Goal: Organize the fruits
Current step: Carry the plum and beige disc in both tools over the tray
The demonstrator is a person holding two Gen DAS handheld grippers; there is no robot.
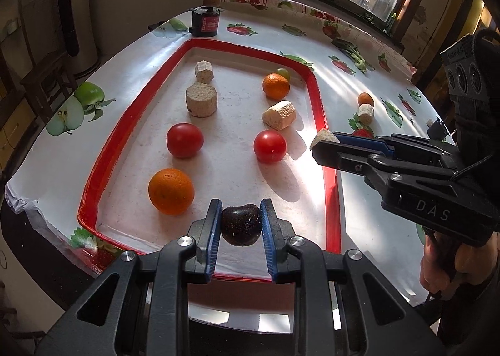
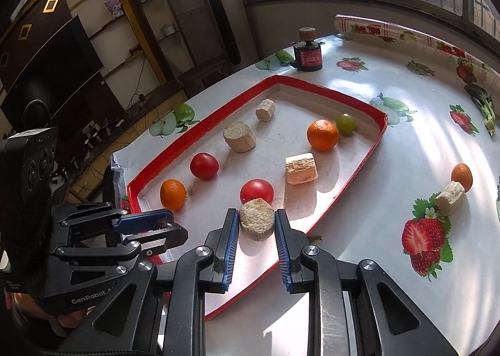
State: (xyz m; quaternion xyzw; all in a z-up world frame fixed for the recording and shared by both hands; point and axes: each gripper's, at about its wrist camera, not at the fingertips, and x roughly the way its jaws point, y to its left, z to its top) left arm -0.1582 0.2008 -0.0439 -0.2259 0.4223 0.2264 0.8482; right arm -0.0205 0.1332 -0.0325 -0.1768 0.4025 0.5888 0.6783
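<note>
My left gripper (image 1: 240, 224) is shut on a dark cherry (image 1: 240, 224) and holds it over the near end of the red-rimmed tray (image 1: 93, 165). My right gripper (image 2: 257, 224) is shut on a beige cork-like block (image 2: 257, 222) over the tray's near right rim; it shows in the left wrist view (image 1: 325, 140). In the tray lie two oranges (image 1: 171, 191) (image 1: 275, 85), two tomatoes (image 1: 184, 140) (image 1: 269, 146), a green grape (image 1: 283, 72) and three beige blocks (image 1: 201, 100).
On the fruit-print tablecloth right of the tray sit a small orange (image 2: 461, 176) and a beige block (image 2: 450, 198). A dark jar with a cork stopper (image 2: 307, 54) stands beyond the tray's far end. The table edge lies close on the left.
</note>
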